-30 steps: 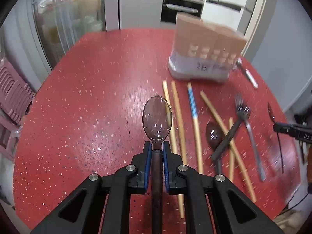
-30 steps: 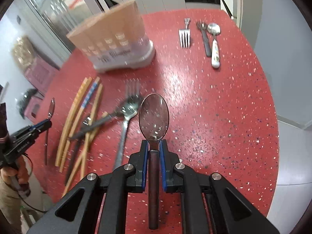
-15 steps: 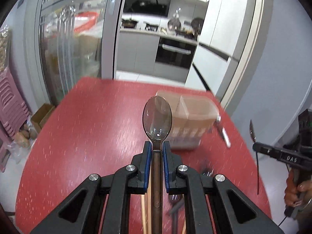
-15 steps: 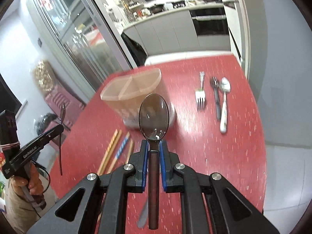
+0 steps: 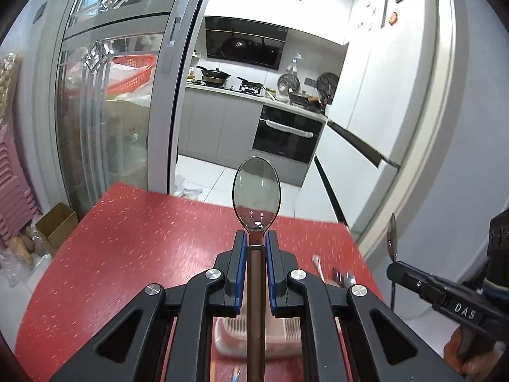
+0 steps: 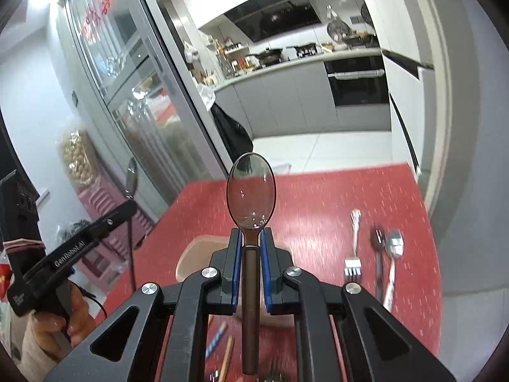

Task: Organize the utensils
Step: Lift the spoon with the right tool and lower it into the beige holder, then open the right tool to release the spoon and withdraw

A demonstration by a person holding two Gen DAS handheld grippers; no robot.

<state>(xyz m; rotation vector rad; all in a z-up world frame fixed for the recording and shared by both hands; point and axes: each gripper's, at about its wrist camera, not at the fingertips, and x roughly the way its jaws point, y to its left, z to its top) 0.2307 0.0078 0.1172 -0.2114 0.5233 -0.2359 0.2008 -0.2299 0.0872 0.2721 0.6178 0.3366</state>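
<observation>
My left gripper [image 5: 256, 238] is shut on a brown-handled spoon [image 5: 256, 194], bowl upright, held high over the red table [image 5: 127, 238]. My right gripper [image 6: 250, 235] is shut on a matching spoon [image 6: 250, 191]. A pinkish utensil holder [image 6: 194, 254] sits low beneath the right fingers, and the same holder [image 5: 232, 334] shows under the left ones. Each view catches the other gripper out to the side: the right gripper [image 5: 394, 269] with its spoon [image 5: 391, 238], the left gripper [image 6: 127, 206] with its spoon [image 6: 131, 178].
A fork [image 6: 353, 248], a dark spoon [image 6: 378, 254] and a white-handled spoon [image 6: 393, 264] lie on the table's right side. Chopsticks [image 6: 222, 350] lie at the near edge, mostly hidden. Glass doors and a kitchen stand beyond the table.
Both grippers rose and tilted upward with their spoons. The table and the loose utensils sank low in both views, and the holder now sits under the fingers.
</observation>
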